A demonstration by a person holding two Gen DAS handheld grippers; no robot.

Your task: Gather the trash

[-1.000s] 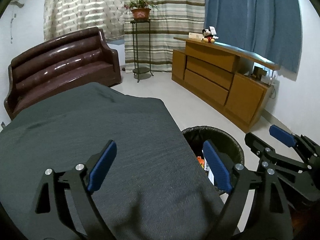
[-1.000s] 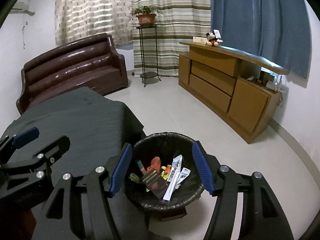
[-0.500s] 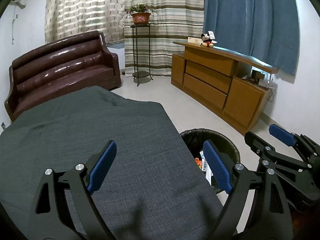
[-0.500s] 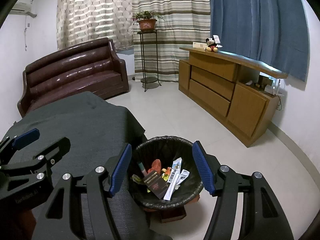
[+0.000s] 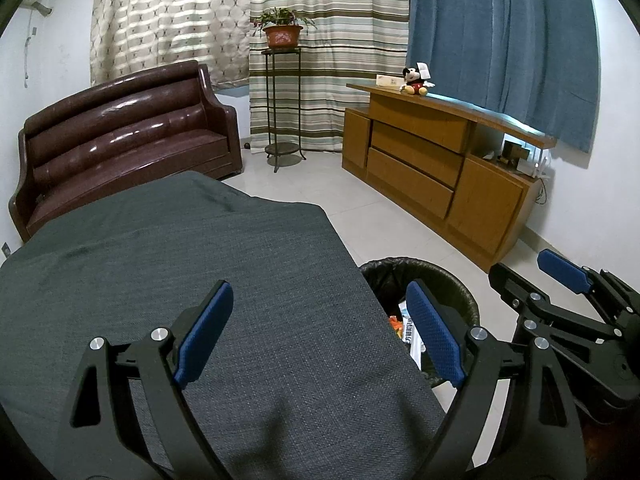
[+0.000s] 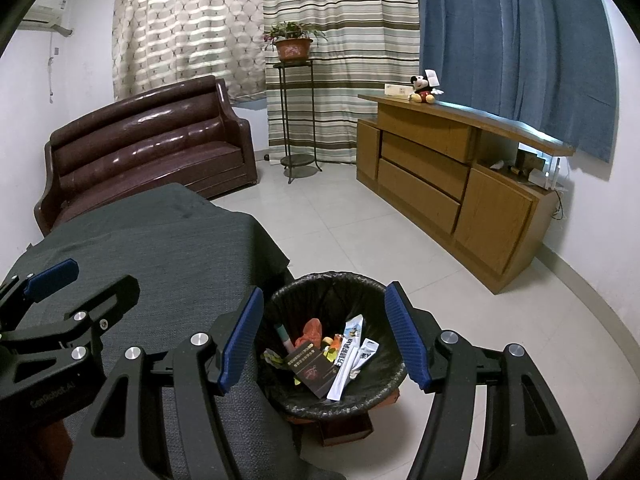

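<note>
A black-lined trash bin (image 6: 332,284) stands on the floor beside the table's right edge; it also shows in the left wrist view (image 5: 432,276). It holds several wrappers, a dark booklet (image 6: 310,368) and white packets (image 6: 352,356). My right gripper (image 6: 326,338) is open and empty, held above the bin. My left gripper (image 5: 320,332) is open and empty above the grey tablecloth (image 5: 160,260). Each gripper shows at the edge of the other's view.
A brown leather sofa (image 5: 124,132) stands behind the table. A plant stand with a potted plant (image 5: 282,34) is by the striped curtains. A wooden sideboard (image 5: 432,168) with a Mickey toy (image 5: 416,80) runs along the right wall. Tiled floor lies between.
Both grippers have risen and pulled back slightly, so the bin and table look lower in both views. Both stay open and empty.
</note>
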